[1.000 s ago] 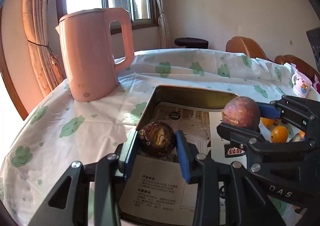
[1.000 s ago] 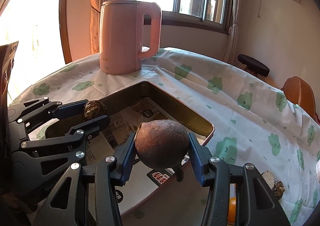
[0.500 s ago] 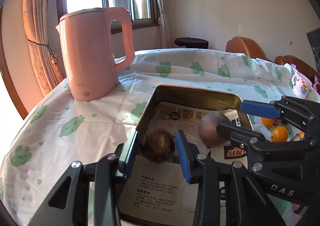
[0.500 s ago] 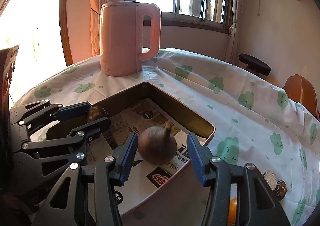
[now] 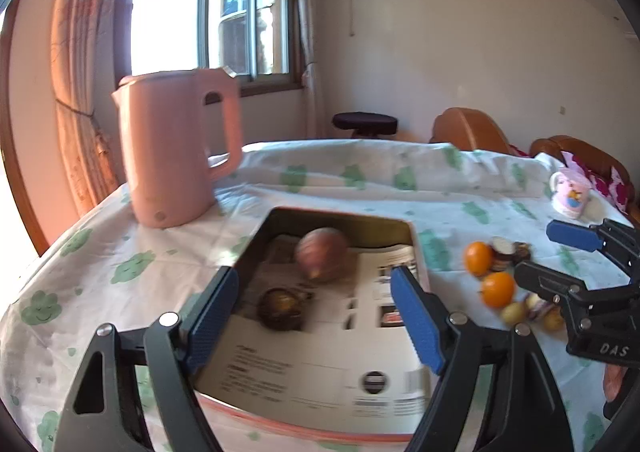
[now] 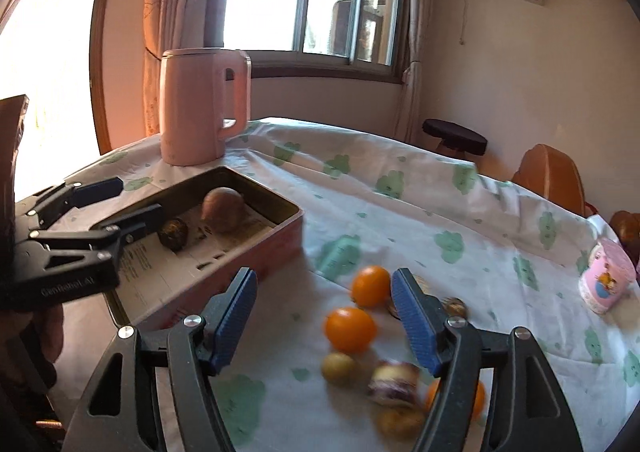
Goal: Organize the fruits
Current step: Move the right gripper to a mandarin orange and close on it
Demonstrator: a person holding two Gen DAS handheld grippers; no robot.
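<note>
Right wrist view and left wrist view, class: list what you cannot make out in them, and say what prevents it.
- Small fruits at the bottom of the right wrist view: motion blur, kinds unclear; one orange is half hidden by the right gripper.
- Print on the paper lining the tin box, left wrist view: blurred and too small to read.
- Dark halved pieces beside the oranges, left wrist view: too small to identify.

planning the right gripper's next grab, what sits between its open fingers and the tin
Right wrist view: only bare cloud-print tablecloth separates the right gripper from the tin.
</note>
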